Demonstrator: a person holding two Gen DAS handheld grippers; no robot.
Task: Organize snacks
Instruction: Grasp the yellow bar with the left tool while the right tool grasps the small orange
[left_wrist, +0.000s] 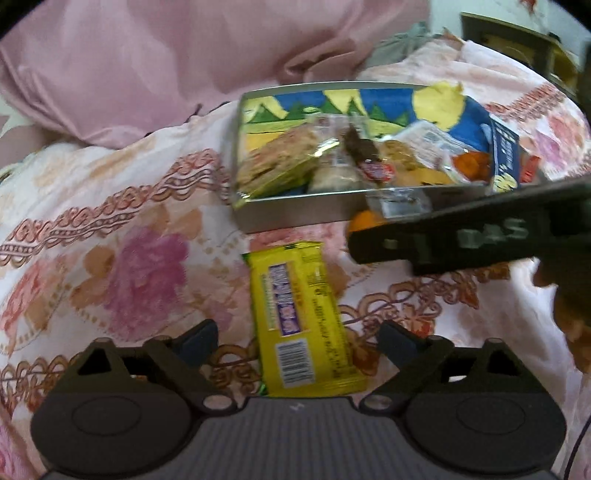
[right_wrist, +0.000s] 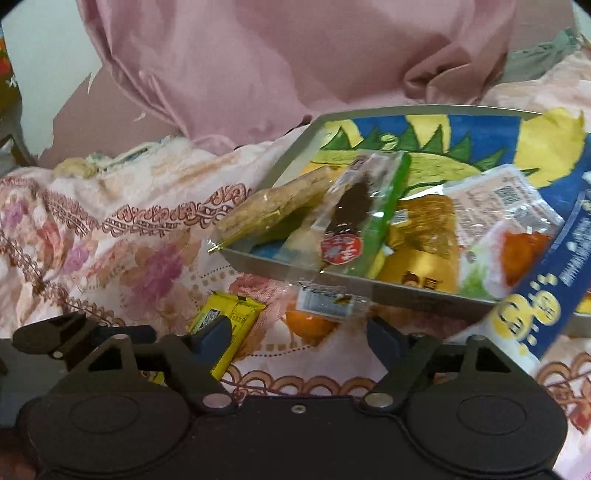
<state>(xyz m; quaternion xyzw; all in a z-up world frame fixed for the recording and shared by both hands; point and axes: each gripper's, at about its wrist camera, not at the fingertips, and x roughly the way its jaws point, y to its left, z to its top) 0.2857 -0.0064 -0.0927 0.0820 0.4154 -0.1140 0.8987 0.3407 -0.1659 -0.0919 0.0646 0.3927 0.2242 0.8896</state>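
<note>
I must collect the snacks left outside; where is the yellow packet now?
The yellow packet lies flat on the floral bedcover, outside the tray, between the open left tool fingers.

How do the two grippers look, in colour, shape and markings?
Both grippers are dark. The left gripper has a grey ribbed plate at its base, two round black discs beside it, black angular link arms with silver pins, and dark blue fingertips. The right gripper has the same shape, but its middle plate is black. In the left view its body bears pale raised letters "DAS". No sleeves visible.
</note>
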